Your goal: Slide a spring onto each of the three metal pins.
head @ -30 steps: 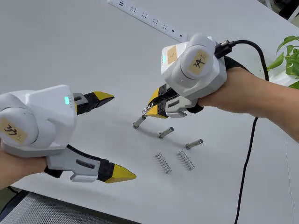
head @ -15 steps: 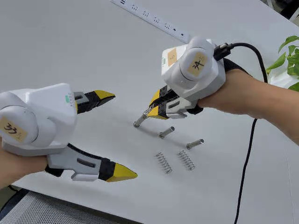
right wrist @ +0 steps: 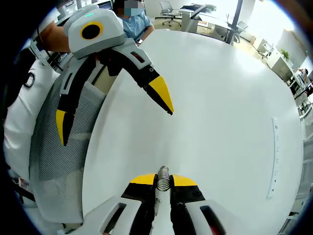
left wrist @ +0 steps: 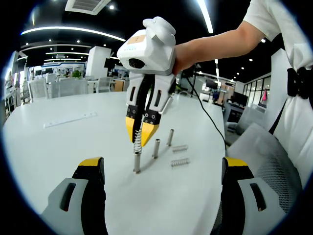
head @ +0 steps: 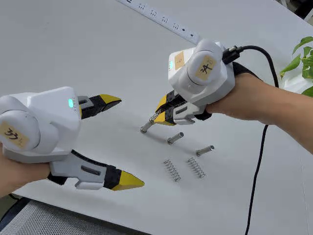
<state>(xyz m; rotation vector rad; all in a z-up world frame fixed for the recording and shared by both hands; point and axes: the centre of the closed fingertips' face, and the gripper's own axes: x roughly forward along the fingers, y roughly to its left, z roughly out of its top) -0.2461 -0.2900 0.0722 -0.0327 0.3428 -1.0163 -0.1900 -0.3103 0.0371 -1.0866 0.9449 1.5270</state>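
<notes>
Hardly anything has moved since a second ago: your right gripper (head: 157, 116) still hangs over the same spot, and the pins and springs lie where they did. Its jaws are closed tight on a spring (head: 154, 117). It slants down from the yellow tips so that its lower end meets the top of the first pin (head: 145, 128). In the left gripper view that pin stands upright on the white table (head: 73, 44) with the spring right at its tip. You have the second pin (head: 174, 138) and the third pin (head: 204, 150) standing bare in a row to the right of it, apart from one another. Just in front of those two, on your side, two loose springs (head: 171, 170) lie flat on the table, side by side. Your left gripper (head: 130, 142) hovers to the left of the pins, jaws spread wide and holding nothing.
</notes>
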